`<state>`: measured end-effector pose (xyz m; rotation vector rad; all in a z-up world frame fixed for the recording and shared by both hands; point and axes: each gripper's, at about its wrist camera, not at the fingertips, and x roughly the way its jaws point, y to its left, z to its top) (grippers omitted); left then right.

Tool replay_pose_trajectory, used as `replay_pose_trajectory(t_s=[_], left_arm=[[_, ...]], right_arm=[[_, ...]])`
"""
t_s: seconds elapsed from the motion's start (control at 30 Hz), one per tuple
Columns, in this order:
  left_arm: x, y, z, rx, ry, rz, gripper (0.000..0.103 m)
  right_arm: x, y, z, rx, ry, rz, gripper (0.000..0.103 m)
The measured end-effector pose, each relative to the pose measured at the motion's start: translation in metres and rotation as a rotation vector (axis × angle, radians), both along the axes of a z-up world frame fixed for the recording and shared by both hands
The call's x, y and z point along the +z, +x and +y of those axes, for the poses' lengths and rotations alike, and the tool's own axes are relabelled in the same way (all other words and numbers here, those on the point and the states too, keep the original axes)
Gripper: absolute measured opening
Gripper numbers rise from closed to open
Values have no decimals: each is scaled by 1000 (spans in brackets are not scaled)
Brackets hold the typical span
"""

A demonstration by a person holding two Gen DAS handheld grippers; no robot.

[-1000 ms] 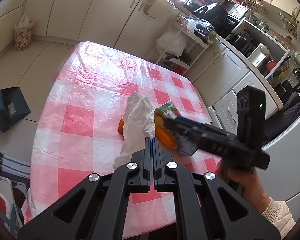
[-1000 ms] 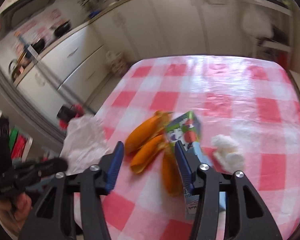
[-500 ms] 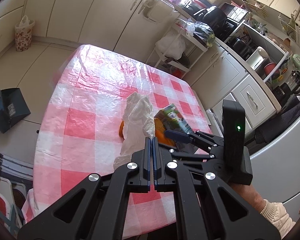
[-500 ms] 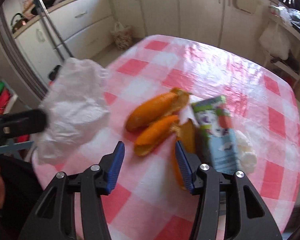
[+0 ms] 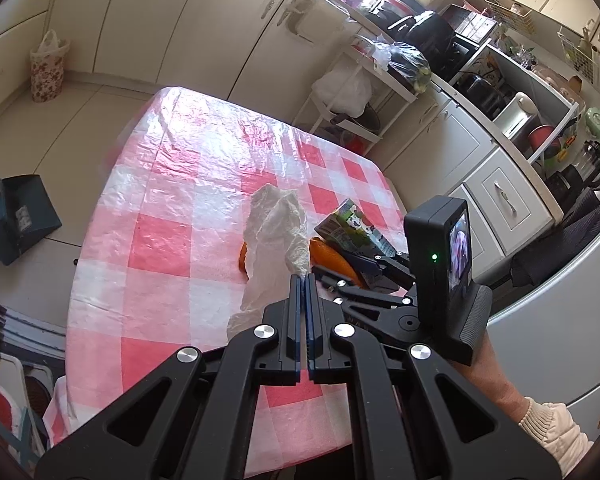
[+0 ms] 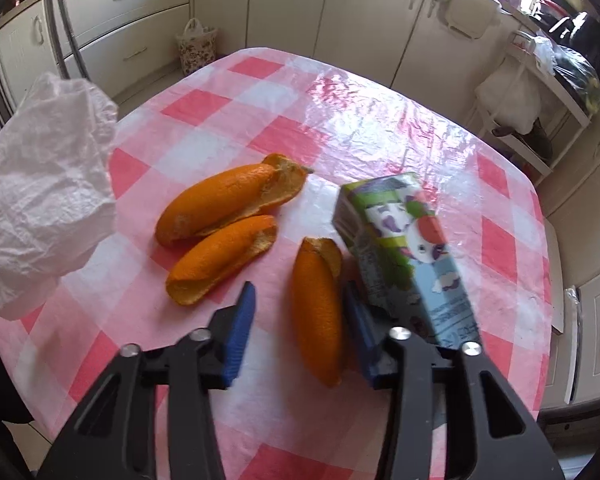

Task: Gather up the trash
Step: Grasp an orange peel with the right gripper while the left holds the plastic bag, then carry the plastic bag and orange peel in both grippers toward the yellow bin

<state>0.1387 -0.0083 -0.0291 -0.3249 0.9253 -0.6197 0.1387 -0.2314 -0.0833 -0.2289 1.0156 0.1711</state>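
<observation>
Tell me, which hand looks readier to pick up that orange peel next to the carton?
Right, probably. The right tool is open with the nearest orange peel between its fingers, beside the carton. The left tool is shut on the white plastic bag.

No words or numbers can be read anywhere. The drink carton point(image 6: 404, 248) on the table has a cartoon picture on its front, and small print runs along its side and near its bottom end, but the letters are too blurry to make out. In the left wrist view the same carton point(image 5: 350, 228) shows only green and purple patches with tiny marks. The dustpan point(image 5: 18, 216) on the floor has a small white sticker, and its print is too small to read. The little screen point(image 5: 459, 242) on the right gripper shows a picture, not words.
</observation>
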Motion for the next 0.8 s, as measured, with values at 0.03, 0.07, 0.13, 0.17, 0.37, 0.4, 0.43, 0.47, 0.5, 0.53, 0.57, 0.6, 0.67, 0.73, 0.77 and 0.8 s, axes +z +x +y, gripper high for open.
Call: replay_pose_trajectory(t_s=[0.03, 0.07, 0.13, 0.17, 0.37, 0.4, 0.43, 0.47, 0.5, 0.53, 0.57, 0.6, 0.67, 0.73, 0.77, 0.8], left_arm=[[0, 0, 0, -1, 1, -1, 2], [0, 0, 0, -3, 1, -2, 2], [0, 0, 0, -3, 1, -4, 2], [1, -1, 1, -2, 1, -5, 2], [3, -2, 3, 5, -6, -12, 2], [4, -2, 2, 2, -7, -13, 2], [4, -3, 1, 0, -8, -15, 2], [5, -3, 0, -4, -9, -18, 2], [5, -4, -2, -10, -10, -22, 2], [6, -5, -4, -14, -10, -26, 2], [6, -6, -6, -20, -8, -32, 2], [7, -7, -9, -25, -7, -36, 2], [8, -9, -13, -33, -9, -41, 2], [10, -13, -19, -43, -9, -52, 2], [11, -14, -22, -49, -11, -57, 2], [11, -16, -25, -53, -14, -60, 2]], right_arm=[[2, -1, -2, 2, 21, 3, 18], [5, -5, -5, 2, 29, 6, 15], [5, -4, -4, 10, 55, 18, 13], [9, -7, -4, 11, 77, 15, 12], [50, -29, -29, -16, 402, -100, 12], [59, -36, -37, -24, 482, -133, 12], [65, -42, -44, -30, 551, -157, 12], [69, -47, -49, -38, 612, -179, 12], [72, -52, -55, -47, 664, -195, 12], [75, -57, -62, -59, 729, -211, 12], [76, -61, -67, -69, 781, -221, 12], [77, -65, -74, -80, 839, -231, 12], [78, -71, -83, -93, 913, -243, 12], [77, -77, -91, -107, 986, -252, 12], [77, -82, -92, -113, 1015, -255, 12], [76, -86, -95, -119, 1050, -260, 12]])
